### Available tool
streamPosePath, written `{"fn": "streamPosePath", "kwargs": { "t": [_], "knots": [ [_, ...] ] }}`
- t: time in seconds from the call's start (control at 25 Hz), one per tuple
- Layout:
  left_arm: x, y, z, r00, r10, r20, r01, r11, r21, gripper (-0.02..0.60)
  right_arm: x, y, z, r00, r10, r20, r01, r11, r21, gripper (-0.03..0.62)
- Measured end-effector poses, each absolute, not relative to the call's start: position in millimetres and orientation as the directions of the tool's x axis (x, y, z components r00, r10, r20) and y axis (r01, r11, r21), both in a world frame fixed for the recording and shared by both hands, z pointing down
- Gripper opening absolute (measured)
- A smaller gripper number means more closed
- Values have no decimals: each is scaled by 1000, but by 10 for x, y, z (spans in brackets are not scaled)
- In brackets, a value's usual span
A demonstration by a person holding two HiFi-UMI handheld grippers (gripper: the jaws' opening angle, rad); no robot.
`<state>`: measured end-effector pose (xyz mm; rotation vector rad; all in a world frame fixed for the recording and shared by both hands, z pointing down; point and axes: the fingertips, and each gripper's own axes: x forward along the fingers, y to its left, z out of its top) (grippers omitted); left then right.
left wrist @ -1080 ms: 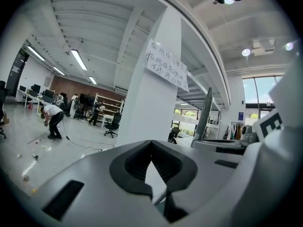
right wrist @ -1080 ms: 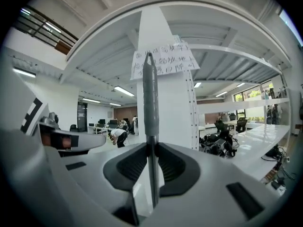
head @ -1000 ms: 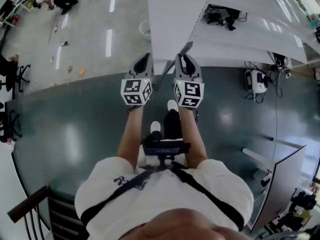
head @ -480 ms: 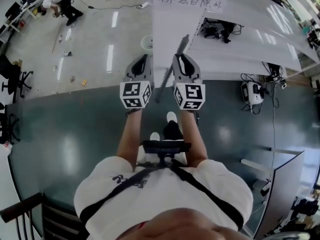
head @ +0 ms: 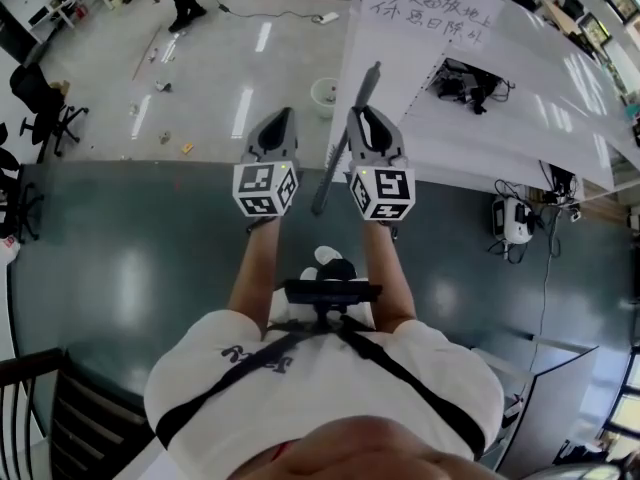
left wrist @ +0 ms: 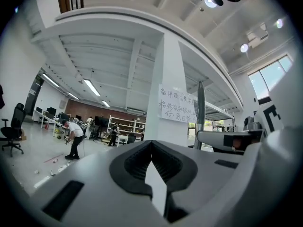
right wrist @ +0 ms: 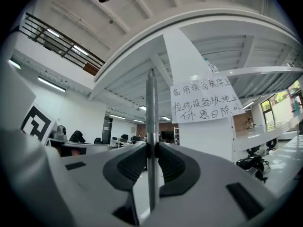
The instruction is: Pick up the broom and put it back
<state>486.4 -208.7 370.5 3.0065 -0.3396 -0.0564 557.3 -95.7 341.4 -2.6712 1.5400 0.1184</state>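
The broom shows only as a grey metal handle (head: 345,138), slanting up between my two grippers in the head view. My right gripper (head: 361,115) is shut on the handle (right wrist: 151,108), which stands upright through its pads (right wrist: 152,148) in the right gripper view. My left gripper (head: 282,116) is held level beside it, shut with nothing in it (left wrist: 150,144). From the left gripper view the handle (left wrist: 200,112) rises just to the right. The broom head is hidden.
A white pillar (head: 385,78) with a handwritten paper sign (head: 430,3) stands straight ahead. A white bucket (head: 322,94) sits on the floor by it. Cabled equipment (head: 510,218) lies at right, office chairs (head: 45,108) at left, a wooden chair (head: 40,408) at lower left. People work far off (left wrist: 73,138).
Both grippers have risen together with the broom handle. The pillar and its sign have come nearer and larger in the head view.
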Motion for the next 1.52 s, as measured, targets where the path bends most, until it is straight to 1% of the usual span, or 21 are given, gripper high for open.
{"fn": "streamPosePath", "kwargs": {
  "t": [0.2, 0.48, 0.84, 1.0, 1.2, 1.36, 1.52],
  "knots": [
    [4569, -2376, 3582, 947, -319, -50, -312, -944, 107, 12, 5331, -1357, 3322, 377, -919, -117, -926, -376, -32, 84],
    [4039, -2840, 3520, 868, -494, -56, -486, -867, 110, 12, 4898, -1968, 3251, 166, -978, -124, -986, -162, -39, 84],
    [3264, -3158, 3472, 715, -697, -65, -688, -716, 116, 12, 4165, -2546, 3224, -119, -986, -121, -993, 121, -15, 84],
    [2833, -3169, 3458, 615, -786, -67, -777, -618, 119, 12, 3757, -2715, 3225, -261, -959, -106, -965, 263, -4, 84],
    [2128, -3077, 3515, 453, -889, -67, -878, -458, 138, 12, 3128, -2813, 3257, -438, -895, -86, -898, 439, 9, 84],
    [1504, -2919, 3623, 305, -950, -59, -938, -311, 154, 12, 2552, -2801, 3332, -574, -816, -66, -819, 574, 18, 84],
    [739, -2642, 3712, 137, -989, -46, -976, -143, 165, 12, 1794, -2718, 3411, -704, -709, -48, -710, 704, 14, 84]
  ]
}}
